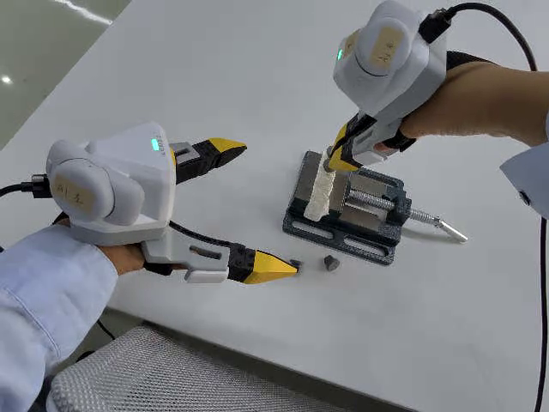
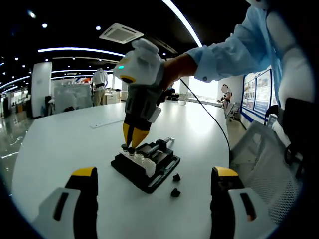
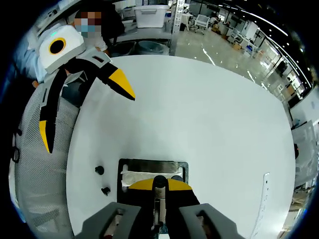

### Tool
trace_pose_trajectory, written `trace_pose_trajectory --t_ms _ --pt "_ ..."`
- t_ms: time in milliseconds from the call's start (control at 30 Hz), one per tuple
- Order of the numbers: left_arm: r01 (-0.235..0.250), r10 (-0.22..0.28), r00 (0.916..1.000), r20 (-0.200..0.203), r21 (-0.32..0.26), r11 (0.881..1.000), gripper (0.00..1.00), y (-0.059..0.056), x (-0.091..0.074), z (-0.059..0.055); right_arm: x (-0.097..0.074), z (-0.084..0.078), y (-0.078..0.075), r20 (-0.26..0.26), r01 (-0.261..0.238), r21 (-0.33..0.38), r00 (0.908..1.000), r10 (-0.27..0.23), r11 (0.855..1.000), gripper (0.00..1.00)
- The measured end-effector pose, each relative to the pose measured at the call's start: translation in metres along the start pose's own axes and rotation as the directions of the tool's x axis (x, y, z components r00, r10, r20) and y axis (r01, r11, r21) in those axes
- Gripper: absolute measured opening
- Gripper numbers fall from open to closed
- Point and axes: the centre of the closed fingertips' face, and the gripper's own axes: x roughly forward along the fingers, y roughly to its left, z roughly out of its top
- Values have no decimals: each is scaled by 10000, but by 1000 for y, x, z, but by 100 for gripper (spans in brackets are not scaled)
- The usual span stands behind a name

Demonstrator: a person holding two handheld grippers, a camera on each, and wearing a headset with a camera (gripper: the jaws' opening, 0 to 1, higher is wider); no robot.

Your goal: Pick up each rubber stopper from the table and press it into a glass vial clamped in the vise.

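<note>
Rubber stopper [image 3: 159, 182], pinched in the right gripper [image 1: 334, 162] over the vise [image 1: 377, 245], could tilt and jam if pressed off-centre, while the left gripper [image 1: 270, 209] hangs spread wide near two more stoppers [image 1: 331, 263] on the table [image 1: 214, 69].

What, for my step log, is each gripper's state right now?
Left gripper: open, empty.
Right gripper: shut on a rubber stopper, over the vise.
</note>
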Motion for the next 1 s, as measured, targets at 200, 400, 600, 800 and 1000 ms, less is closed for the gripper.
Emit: trace_pose_trajectory --t_ms 200,400,600,800,1000 --pt "70 -70 10000 -45 -24 10000 93 -2 0 0 -8 2 6 1044 178 765 9942 -258 9969 14" --pt "74 -75 9999 -112 -68 9999 94 -2 -2 -1 -13 2 16 1937 323 1445 9792 -603 9890 22" --pt "110 -110 9997 -201 5 9999 95 -4 -3 -2 -19 -1 29 2444 522 1983 9644 -1009 9788 23" --pt "177 -177 9995 -243 24 9998 95 -6 -4 -2 -19 -5 45 2828 658 2491 9493 -1376 9662 26" --pt "215 -215 9996 -207 -16 9998 97 -8 -7 -2 -17 -11 62 3108 701 2994 9357 -1667 9516 28"
